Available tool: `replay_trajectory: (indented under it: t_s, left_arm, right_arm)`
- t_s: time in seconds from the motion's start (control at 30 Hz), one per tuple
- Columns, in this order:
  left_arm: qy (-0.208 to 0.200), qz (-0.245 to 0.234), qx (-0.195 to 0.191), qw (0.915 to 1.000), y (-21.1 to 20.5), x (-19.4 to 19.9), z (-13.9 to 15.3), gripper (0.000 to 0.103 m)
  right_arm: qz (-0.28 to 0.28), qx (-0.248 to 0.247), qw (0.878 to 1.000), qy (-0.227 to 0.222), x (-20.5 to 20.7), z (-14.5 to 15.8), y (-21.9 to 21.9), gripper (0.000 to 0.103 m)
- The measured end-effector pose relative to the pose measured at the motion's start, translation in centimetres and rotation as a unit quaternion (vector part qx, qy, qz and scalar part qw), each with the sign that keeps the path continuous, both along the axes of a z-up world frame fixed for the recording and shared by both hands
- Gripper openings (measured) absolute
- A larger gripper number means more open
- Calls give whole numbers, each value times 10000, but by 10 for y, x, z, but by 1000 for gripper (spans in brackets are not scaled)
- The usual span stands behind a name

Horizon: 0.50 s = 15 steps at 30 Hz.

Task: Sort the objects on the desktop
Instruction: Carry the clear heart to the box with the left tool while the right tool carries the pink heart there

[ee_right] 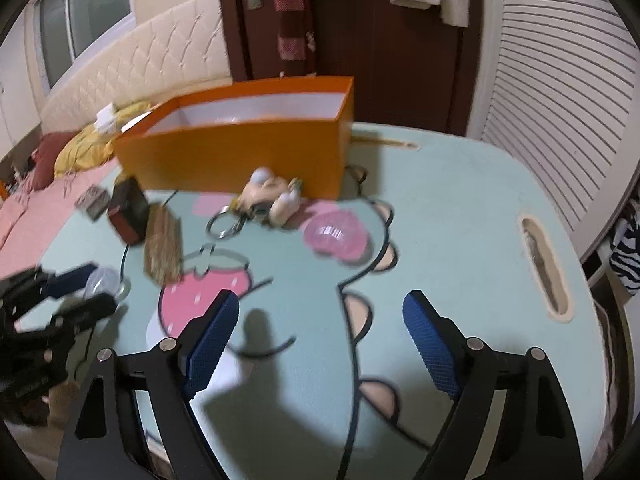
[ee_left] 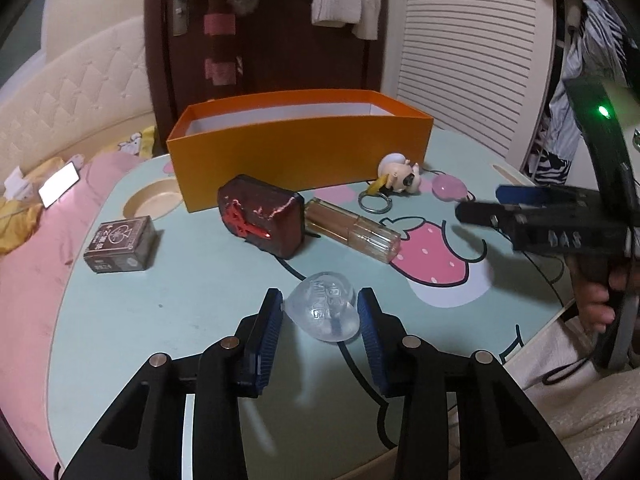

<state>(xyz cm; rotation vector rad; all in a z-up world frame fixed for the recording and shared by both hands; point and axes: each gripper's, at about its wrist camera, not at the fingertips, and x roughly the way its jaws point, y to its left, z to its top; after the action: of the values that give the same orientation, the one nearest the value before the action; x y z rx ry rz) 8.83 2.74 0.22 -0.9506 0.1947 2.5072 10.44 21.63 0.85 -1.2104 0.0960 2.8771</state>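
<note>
Left wrist view: left gripper (ee_left: 320,312) astride clear heart-shaped piece (ee_left: 322,310) on mint table (ee_left: 180,300); left pad touches it, right pad shows slight gap, so firm pinch not certain. Beyond: dark red box (ee_left: 260,216), gold tube (ee_left: 352,230), card box (ee_left: 120,246), figure keychain (ee_left: 400,178), pink heart piece (ee_left: 450,190), orange box (ee_left: 300,148). Right gripper (ee_left: 486,206) hovers at right edge, hand (ee_left: 600,296) on grip.

Right wrist view: right gripper (ee_right: 320,320) jaws spread wide, nothing between, above table's cartoon print. Pink heart piece (ee_right: 336,236) ahead, keychain (ee_right: 272,196) just before orange box (ee_right: 240,152).
</note>
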Motion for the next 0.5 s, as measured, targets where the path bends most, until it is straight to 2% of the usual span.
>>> replay_trajectory:
  t_s: [0.13, 0.3, 0.33, 0.37, 0.4, 0.43, 0.5]
  left_arm:
    - [-15, 6, -3, 10000, -2, 1, 1, 37]
    - [-58, 50, 26, 10000, -6, 0, 0, 37]
    - [-68, 67, 43, 9999, -7, 0, 0, 37]
    - [-75, 84, 61, 9999, -8, -1, 0, 37]
    - [-86, 97, 76, 9999, -8, -1, 0, 37]
    - [-93, 103, 89, 9999, -8, -2, 0, 37]
    - [-79, 99, 98, 9999, -8, -2, 1, 37]
  right_arm:
    - [-85, 43, 9999, 37, -18, 6, 5, 85]
    - [-208, 306, 9992, -134, -43, 1, 3, 84]
    - [-229, 340, 9990, -181, -47, -1, 2, 81]
    - [-219, 285, 9991, -240, -49, -3, 3, 67]
    - [-213, 235, 9991, -279, -50, -5, 3, 61]
    - [-223, 230, 9992, -240, -49, -4, 3, 39]
    - [-186, 352, 9989, -253, -48, -3, 0, 40]
